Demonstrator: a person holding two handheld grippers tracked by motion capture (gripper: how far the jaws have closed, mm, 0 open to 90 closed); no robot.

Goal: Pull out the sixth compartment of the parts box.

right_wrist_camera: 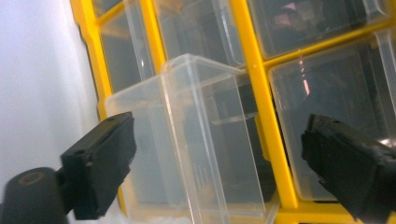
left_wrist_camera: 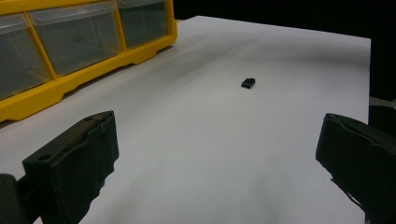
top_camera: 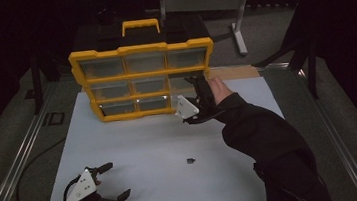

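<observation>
A yellow organizer (top_camera: 141, 49) with clear drawers stands at the back of the white board (top_camera: 161, 142). My right gripper (top_camera: 196, 86) is up at its right-hand column. In the right gripper view one clear drawer (right_wrist_camera: 201, 140) sticks out of the yellow frame (right_wrist_camera: 261, 93) between the jaws of my right gripper (right_wrist_camera: 219, 158). The jaws stand wide apart and the pads do not press on it. My left gripper (top_camera: 118, 179) rests open near the front left corner with nothing in it. A small black part (top_camera: 191, 160) lies on the board ahead of the left gripper (left_wrist_camera: 215, 154).
A grey metal stand (top_camera: 237, 29) sits behind the organizer on the right. Metal rails (top_camera: 17, 162) run along both sides of the board. The organizer's lower row (left_wrist_camera: 93, 77) lies to the left of the small black part (left_wrist_camera: 248, 83) in the left gripper view.
</observation>
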